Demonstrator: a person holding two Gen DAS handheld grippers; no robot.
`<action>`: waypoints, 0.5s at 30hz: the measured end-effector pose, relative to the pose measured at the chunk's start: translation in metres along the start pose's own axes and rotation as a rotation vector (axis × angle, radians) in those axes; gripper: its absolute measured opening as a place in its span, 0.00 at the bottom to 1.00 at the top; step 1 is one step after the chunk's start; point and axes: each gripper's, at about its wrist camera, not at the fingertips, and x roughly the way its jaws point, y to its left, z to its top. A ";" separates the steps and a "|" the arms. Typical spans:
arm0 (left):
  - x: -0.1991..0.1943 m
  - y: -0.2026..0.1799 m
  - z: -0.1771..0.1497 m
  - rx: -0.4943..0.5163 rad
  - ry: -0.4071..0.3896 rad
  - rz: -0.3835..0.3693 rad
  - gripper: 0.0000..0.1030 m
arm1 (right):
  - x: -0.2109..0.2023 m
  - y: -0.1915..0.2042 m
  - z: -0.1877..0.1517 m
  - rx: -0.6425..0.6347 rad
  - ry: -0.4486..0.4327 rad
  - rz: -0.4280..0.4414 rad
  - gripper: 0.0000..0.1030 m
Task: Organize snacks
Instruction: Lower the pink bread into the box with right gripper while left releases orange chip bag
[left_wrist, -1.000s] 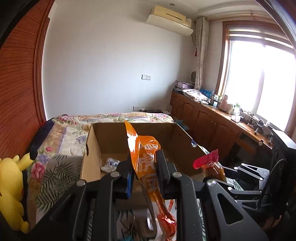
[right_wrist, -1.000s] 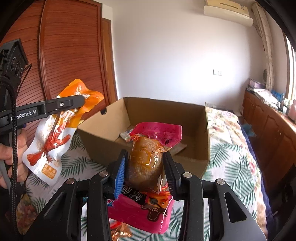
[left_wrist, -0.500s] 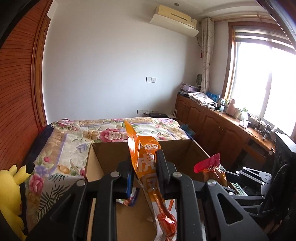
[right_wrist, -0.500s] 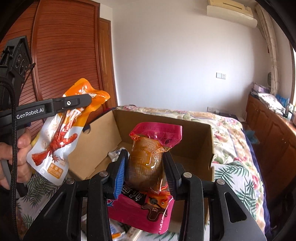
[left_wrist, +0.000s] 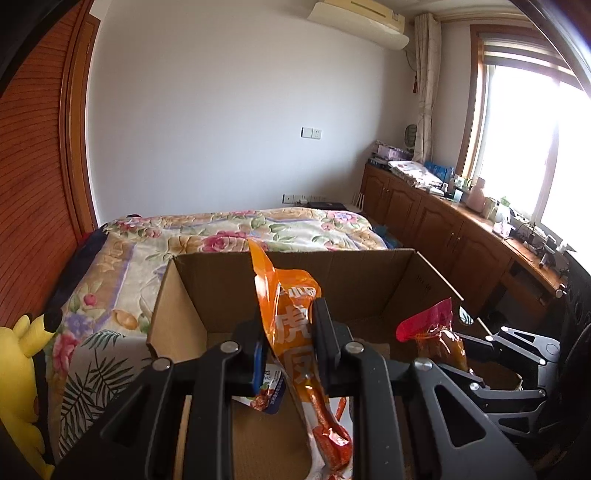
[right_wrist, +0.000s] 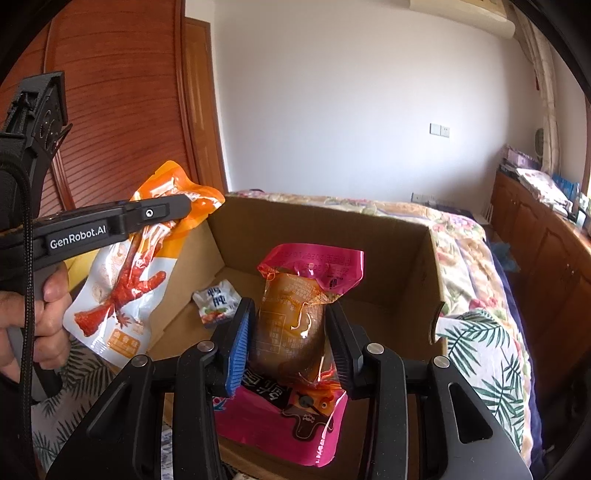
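My left gripper (left_wrist: 288, 332) is shut on an orange and white snack packet (left_wrist: 295, 332) and holds it over the open cardboard box (left_wrist: 362, 280). The same packet (right_wrist: 136, 273) shows in the right wrist view at the box's left wall. My right gripper (right_wrist: 288, 328) is shut on a pink and brown snack packet (right_wrist: 295, 325), held above the box (right_wrist: 406, 266); it also shows in the left wrist view (left_wrist: 436, 339). A small white and blue packet (right_wrist: 216, 302) lies on the box floor.
The box sits on a bed with a floral and leaf cover (left_wrist: 229, 229). A yellow plush toy (left_wrist: 18, 387) lies at the left. Wooden cabinets (left_wrist: 443, 236) run along the right under the window. A wooden wardrobe (right_wrist: 122, 122) stands at the left.
Both grippers have moved forward over the box with their packets still held. The box floor and the small packet in it now show closer.
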 end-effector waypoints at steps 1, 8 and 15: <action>0.002 0.000 0.000 -0.002 0.004 0.001 0.19 | 0.002 -0.002 -0.002 0.000 0.006 0.001 0.39; 0.008 0.003 -0.006 -0.008 0.028 0.021 0.20 | 0.011 0.005 -0.011 -0.014 0.031 -0.007 0.40; 0.007 0.002 -0.007 0.005 0.039 0.025 0.24 | 0.002 0.012 -0.015 -0.032 0.023 -0.005 0.40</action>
